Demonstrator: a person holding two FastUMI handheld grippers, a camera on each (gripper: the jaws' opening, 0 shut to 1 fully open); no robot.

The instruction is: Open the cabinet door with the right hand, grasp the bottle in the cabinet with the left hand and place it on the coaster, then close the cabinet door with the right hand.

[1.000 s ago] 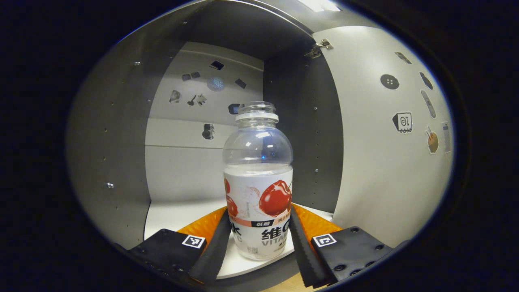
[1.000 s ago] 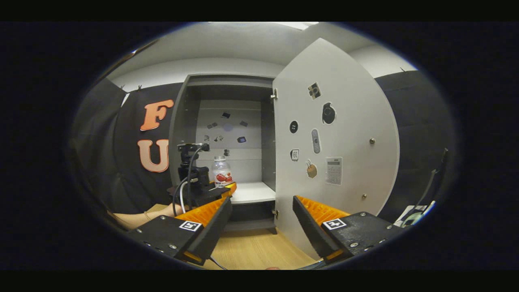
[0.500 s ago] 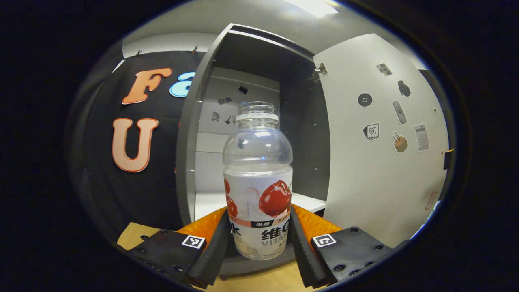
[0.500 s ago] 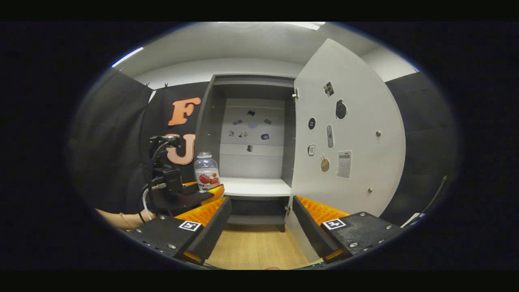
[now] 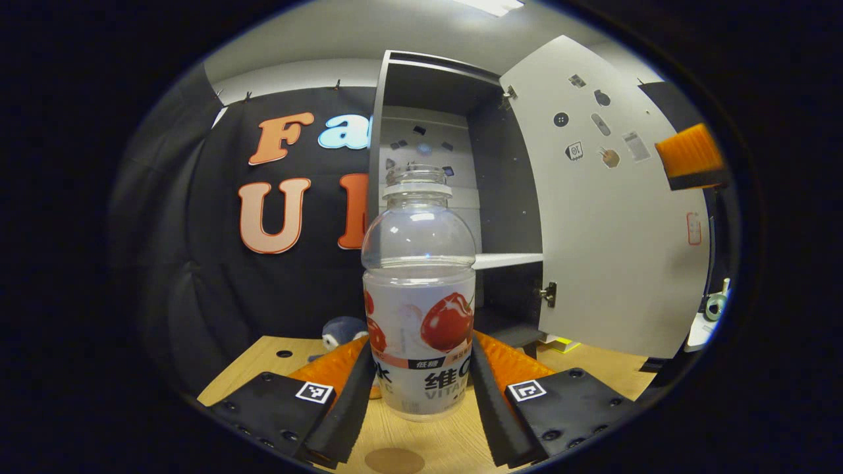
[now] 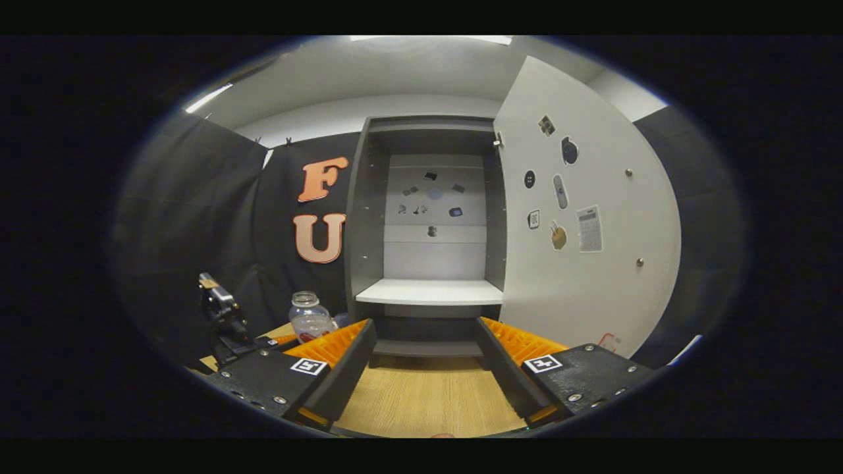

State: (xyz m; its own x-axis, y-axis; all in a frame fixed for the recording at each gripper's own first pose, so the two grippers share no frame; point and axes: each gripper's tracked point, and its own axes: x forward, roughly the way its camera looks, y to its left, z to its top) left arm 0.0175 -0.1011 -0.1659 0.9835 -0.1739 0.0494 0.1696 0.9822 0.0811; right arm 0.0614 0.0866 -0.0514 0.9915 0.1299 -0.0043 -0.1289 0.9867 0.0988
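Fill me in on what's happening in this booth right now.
The left gripper is shut on a clear bottle and holds it out of the cabinet, above the wooden table, near a round brown coaster. The cabinet door stands wide open. The right gripper is open and empty, facing the cabinet's bare shelf.

Coaster (image 5: 394, 460) cut off at bottom edge of left gripper view; grey plush (image 5: 342, 327) half hidden behind bottle (image 5: 419, 296).
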